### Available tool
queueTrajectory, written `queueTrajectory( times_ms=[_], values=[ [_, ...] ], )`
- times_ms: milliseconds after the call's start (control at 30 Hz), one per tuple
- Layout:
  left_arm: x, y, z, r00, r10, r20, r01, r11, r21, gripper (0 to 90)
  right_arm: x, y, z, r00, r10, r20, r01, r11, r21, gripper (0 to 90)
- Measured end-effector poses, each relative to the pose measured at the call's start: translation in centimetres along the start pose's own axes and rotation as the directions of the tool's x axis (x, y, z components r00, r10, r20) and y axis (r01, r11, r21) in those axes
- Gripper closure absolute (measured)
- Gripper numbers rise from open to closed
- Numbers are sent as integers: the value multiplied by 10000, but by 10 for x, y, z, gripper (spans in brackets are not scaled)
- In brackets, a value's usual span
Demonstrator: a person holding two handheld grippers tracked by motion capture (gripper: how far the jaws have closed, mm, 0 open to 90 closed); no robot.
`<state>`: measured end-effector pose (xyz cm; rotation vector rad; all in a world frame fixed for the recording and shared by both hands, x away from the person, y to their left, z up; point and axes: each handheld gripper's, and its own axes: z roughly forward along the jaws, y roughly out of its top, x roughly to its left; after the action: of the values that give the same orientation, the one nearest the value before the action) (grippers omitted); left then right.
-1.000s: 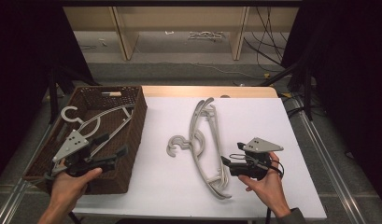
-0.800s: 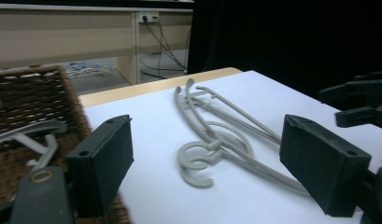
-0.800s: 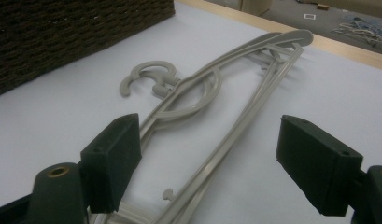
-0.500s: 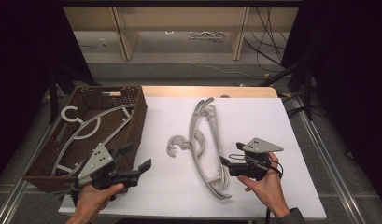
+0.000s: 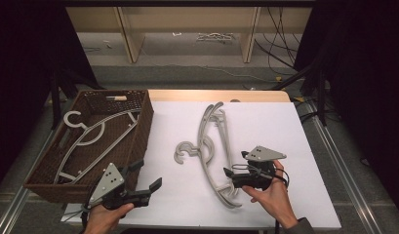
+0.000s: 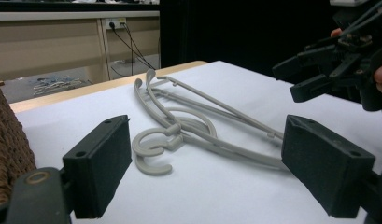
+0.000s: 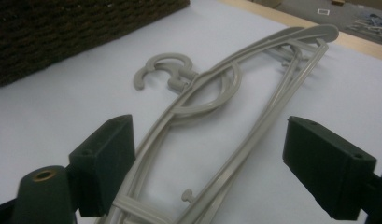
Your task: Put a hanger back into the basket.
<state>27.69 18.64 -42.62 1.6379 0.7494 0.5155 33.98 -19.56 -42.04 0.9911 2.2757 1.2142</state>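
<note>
My right gripper point(image 5: 230, 174), jaws just spread and empty, sits at the hangers' point(image 5: 209, 146) lower end. They run lengthwise toward the frame's top. My left gripper point(image 5: 147, 176), also open, waits lower left.

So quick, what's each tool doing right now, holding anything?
Left tool: open, holding nothing, jaws just widened.
Right tool: open, jaws just widened, either side of the grey hangers, not gripping.

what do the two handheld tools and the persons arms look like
Both are black two-jaw tools, the left tool and right tool, each topped by a grey three-cornered plate with small dark holes. Their jaws end in blocky black pads with screw holes. Thin black cables loop around the right tool's body. The left hand is bare; a dark grey sleeve cuff shows at the right wrist.
</note>
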Motion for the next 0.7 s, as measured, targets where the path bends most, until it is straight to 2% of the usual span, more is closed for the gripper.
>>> queueTrajectory(
  times_ms=[100,200,300,367,467,533,567,600,633,700],
  values=[
    [-2,-1,1,9999,158,-2,-158,9998,104,162,4,2,6,9999,-152,21,151,9994,316,178],
    [-1,-2,2,9999,95,-47,-95,9999,95,163,11,7,16,9990,-436,13,434,9969,653,182],
    [0,-3,2,10000,68,-13,-68,10000,45,163,17,12,26,9986,-515,-95,522,9928,1075,190],
    [1,-2,1,9999,98,-122,-97,9999,99,165,20,15,35,9979,-608,-209,633,9863,1527,193],
    [1,-3,1,9998,160,-91,-159,9998,110,165,25,17,50,9975,-624,-336,685,9707,2302,207],
    [1,-2,2,9998,160,-85,-159,9998,102,167,27,17,60,9963,-769,-374,833,9709,2244,228],
    [1,-3,3,9999,165,9,-165,9999,42,167,29,18,64,9977,-592,-335,656,9676,2437,239],
    [1,-3,2,9998,193,4,-193,9998,68,167,29,21,69,9974,-521,-504,639,9597,2736,256],
    [0,-3,2,9996,258,-81,-257,9995,175,168,29,20,74,9965,-659,-521,774,9614,2642,273],
    [1,-3,1,9994,317,-119,-315,9993,177,174,29,23,83,9949,-536,-857,762,9545,2885,368]
  ],
)
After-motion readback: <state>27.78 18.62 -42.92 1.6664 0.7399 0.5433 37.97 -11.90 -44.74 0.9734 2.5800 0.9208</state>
